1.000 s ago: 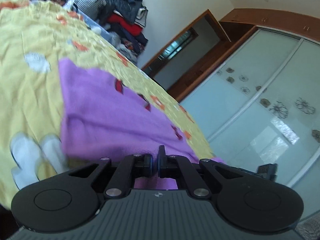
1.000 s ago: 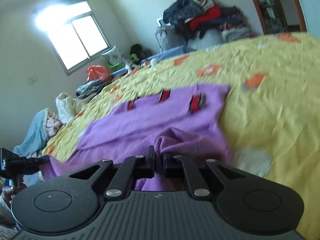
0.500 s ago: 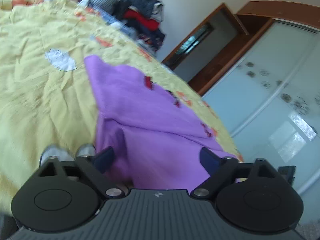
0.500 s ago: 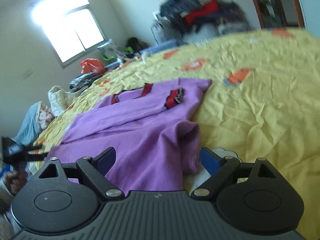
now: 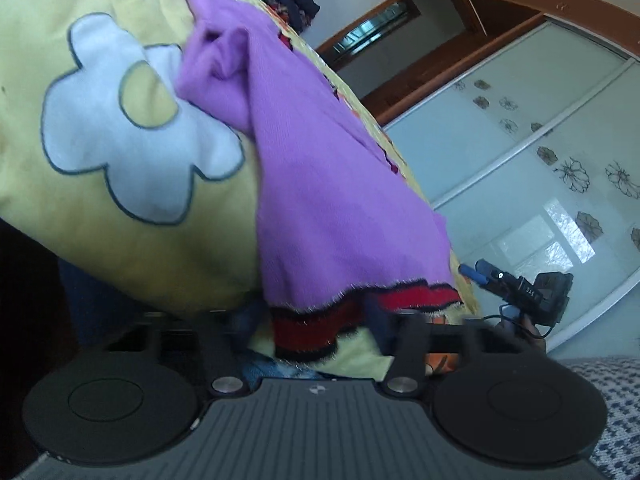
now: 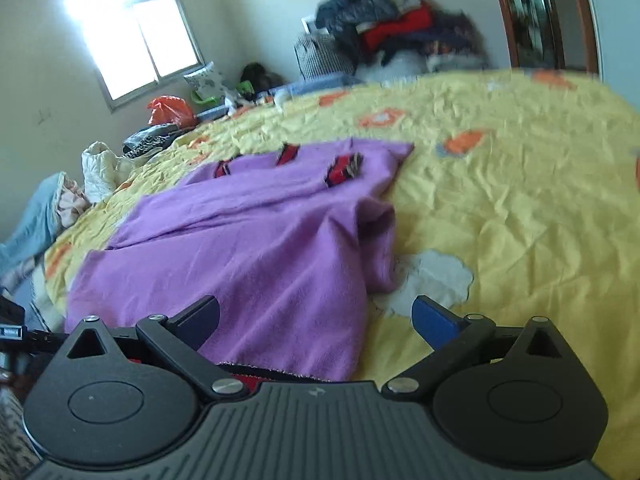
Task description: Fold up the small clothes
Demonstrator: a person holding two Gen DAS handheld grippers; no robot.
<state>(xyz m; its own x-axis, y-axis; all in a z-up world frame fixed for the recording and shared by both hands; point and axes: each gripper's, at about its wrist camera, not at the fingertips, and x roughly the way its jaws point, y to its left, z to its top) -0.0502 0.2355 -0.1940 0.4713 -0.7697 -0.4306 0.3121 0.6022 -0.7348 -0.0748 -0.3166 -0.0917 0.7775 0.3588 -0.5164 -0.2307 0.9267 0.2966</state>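
The purple sweater (image 6: 256,248) is seen spread across the yellow bedspread (image 6: 520,208), filling the centre and lower left of the right wrist view, its red-and-black trimmed cuffs (image 6: 344,168) lying toward the upper middle. A raised fold is noted along its right edge, just beside a white flower patch (image 6: 436,280) sewn on the spread.

The right gripper (image 6: 316,316) is held low over the near hem, jaws spread wide and opening; the purple cloth lies between the fingers but is not pressed by them.

In the left wrist view the sweater (image 5: 320,184) is draped over the bed's edge, running from upper left down to the lower centre, where its red-and-black striped hem (image 5: 360,308) hangs. The left gripper (image 5: 308,320) is at that hem, jaws closing, with the striped band between the dark fingers; whether the pads press it cannot be told, as this part is blurred. A large white flower (image 5: 128,120) is shown at left.

A heap of clothes (image 6: 400,36) is piled at the upper right, a window (image 6: 136,40) at upper left.
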